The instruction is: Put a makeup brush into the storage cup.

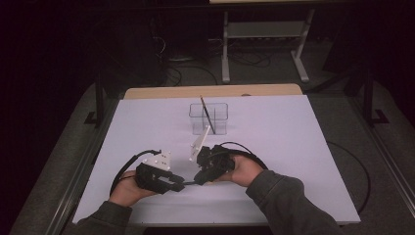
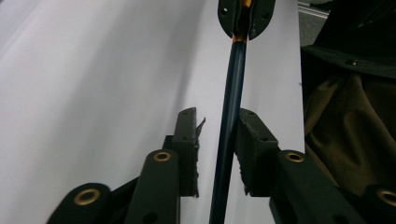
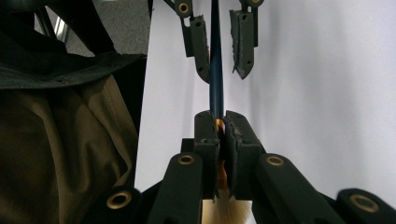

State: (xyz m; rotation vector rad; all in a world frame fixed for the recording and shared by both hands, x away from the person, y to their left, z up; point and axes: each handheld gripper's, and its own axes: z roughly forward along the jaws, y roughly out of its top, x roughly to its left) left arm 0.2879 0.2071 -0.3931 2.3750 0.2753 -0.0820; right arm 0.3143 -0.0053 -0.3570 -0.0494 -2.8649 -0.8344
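1. The person held a paintbrush [image 3: 216, 70] level between the two grippers, low over the white worktop [image 1: 293, 161], near the front edge.

2. The right gripper [image 3: 219, 126] had its fingers pressed together on the brush's golden ferrule, with the pale bristles showing just behind the pads. I judged this to be the anchoring grip, keeping the brush steady so the other hand could take it.

3. The left gripper [image 2: 219, 140] had its fingers spread to either side of the dark blue handle. The handle ran through the gap, close to one pad, but whether that pad touched it I could not tell; the far pad stood clearly apart. It looked like a handover about to be completed.

4. A clear plastic container [image 1: 209, 118] stood farther back at the middle of the worktop with another brush [image 1: 207, 113] leaning upright in it. My guess was that the held brush belonged there too.

5. The high view gave the layout: both hands close together, the container well apart from them. In it the brush was only a thin dark line between the grippers.

6. The gripper views showed the brush's colours, the worn pad edges, and the person's olive sleeve [image 3: 60, 154] beside the worktop.
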